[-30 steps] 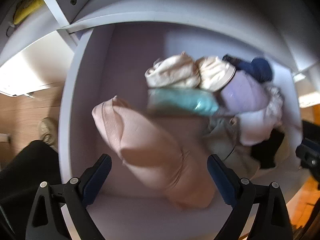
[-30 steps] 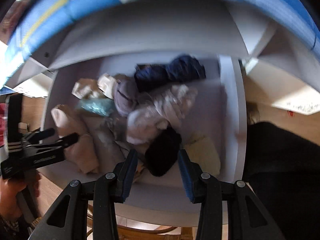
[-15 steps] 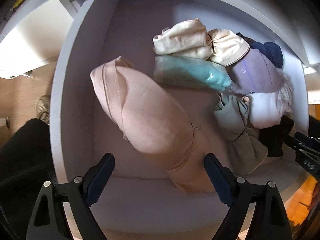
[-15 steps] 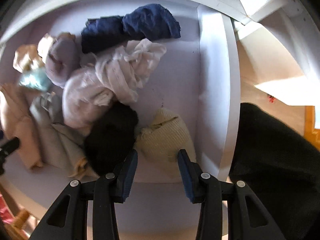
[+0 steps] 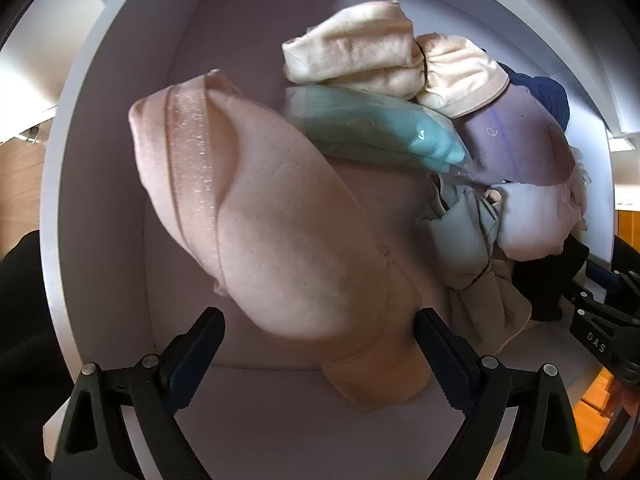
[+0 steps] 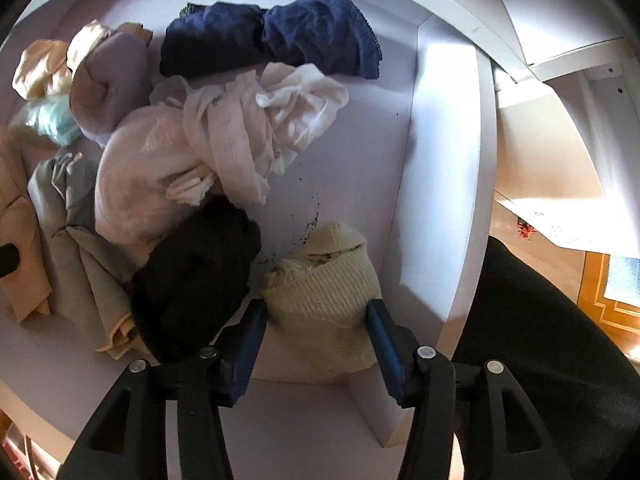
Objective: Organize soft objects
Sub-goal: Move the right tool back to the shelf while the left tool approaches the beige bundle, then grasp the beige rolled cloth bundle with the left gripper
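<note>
A pale lilac-white tone is being shown by the drawer (image 6: 436,168). A pale pink garment (image 5: 288,240), finely dotted and edged with a glossy band, is being seen beside a teal bundle (image 5: 380,128) and a cream bundle (image 5: 356,52). A lavender roll (image 5: 516,140) is being displayed next to a navy cloth (image 6: 272,36). A crumpled off-white fabric (image 6: 260,128), a black piece (image 6: 192,276) and a grey-beige garment (image 6: 76,240) are being seen together. A ribbed pale yellow knit (image 6: 324,296) is being framed by blue pads (image 6: 248,344) on black gripper arms.
</note>
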`<state>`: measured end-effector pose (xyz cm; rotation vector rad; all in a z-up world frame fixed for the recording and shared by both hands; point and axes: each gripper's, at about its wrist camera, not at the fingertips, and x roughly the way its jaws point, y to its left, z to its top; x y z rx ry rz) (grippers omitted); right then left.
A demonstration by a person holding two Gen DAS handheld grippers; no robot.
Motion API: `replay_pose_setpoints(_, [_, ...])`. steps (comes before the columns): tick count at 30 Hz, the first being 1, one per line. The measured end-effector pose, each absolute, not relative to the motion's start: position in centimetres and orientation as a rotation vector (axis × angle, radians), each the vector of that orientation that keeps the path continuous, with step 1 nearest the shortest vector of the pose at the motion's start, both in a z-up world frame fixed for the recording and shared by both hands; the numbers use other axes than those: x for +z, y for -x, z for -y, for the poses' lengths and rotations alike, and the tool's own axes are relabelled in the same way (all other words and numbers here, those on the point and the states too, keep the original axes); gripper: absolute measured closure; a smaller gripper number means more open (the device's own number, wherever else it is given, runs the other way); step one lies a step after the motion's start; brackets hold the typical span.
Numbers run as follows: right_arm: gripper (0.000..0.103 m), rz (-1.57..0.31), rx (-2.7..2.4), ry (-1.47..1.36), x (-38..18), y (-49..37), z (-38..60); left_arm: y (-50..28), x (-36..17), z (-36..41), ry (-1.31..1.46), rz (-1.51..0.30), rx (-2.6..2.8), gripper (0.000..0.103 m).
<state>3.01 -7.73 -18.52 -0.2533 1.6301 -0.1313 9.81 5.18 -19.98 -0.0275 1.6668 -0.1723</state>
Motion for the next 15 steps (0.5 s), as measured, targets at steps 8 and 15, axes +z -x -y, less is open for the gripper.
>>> replay_pose_setpoints(8, [0.055, -1.616, -0.132, 0.209, -18.2, -2.6, 8.3, -10.4, -18.8, -5.6, 0.106, -1.623, -0.235, 0.04])
replay_pose_setpoints(15, [0.055, -1.615, -0.131, 0.076, -17.8, -2.4, 9.3, -10.5, -16.3, -7.4, 0.192, -1.546, -0.224, 0.046])
